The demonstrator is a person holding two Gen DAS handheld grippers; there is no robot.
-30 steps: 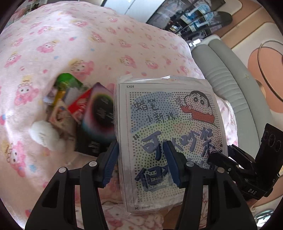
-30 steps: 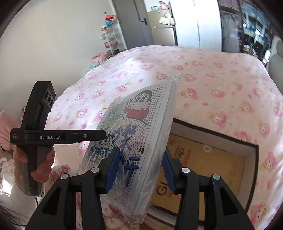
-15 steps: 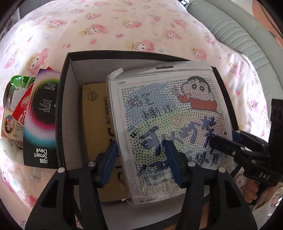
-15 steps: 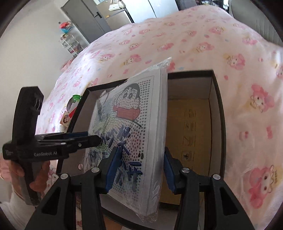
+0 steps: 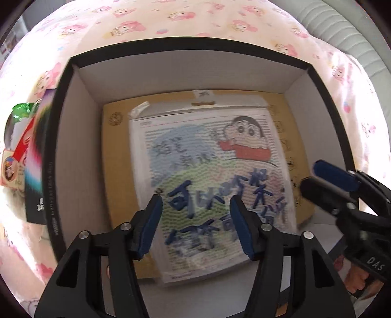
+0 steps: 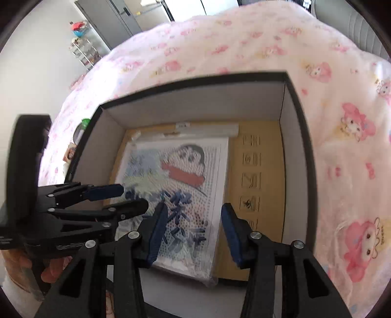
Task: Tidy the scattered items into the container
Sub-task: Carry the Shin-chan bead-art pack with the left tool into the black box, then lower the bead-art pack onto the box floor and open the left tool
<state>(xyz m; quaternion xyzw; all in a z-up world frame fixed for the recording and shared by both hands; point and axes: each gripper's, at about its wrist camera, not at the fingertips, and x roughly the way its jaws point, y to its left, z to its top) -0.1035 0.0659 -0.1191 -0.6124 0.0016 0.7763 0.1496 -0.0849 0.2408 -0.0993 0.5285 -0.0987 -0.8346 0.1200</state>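
Note:
The cartoon-printed packet (image 5: 207,151) (image 6: 190,159) lies blurred inside the black-rimmed box (image 5: 183,71) (image 6: 195,102), on the brown cardboard (image 5: 117,159) at its bottom. My left gripper (image 5: 195,198) (image 6: 134,197) hovers over the packet's near half. Its jaws are opening, and the pads press on nothing. My right gripper (image 6: 193,205) (image 5: 309,176) reaches in from the right with its jaws drawn narrow. Its tips stand just off the packet's right edge, holding nothing that I can see.
Left of the box lie scattered items: a black rainbow-printed booklet (image 5: 36,171), a red packet (image 5: 22,144) and a green thing (image 5: 19,115). The pink cartoon bedspread (image 5: 220,14) surrounds the box. A grey padded edge (image 5: 354,36) runs at the upper right. A hand (image 6: 48,269) grips the left tool.
Both grippers came over the box and sank toward it. The packet, carried upright above the bed before, now lies in the box, and the right fingers are off its edge.

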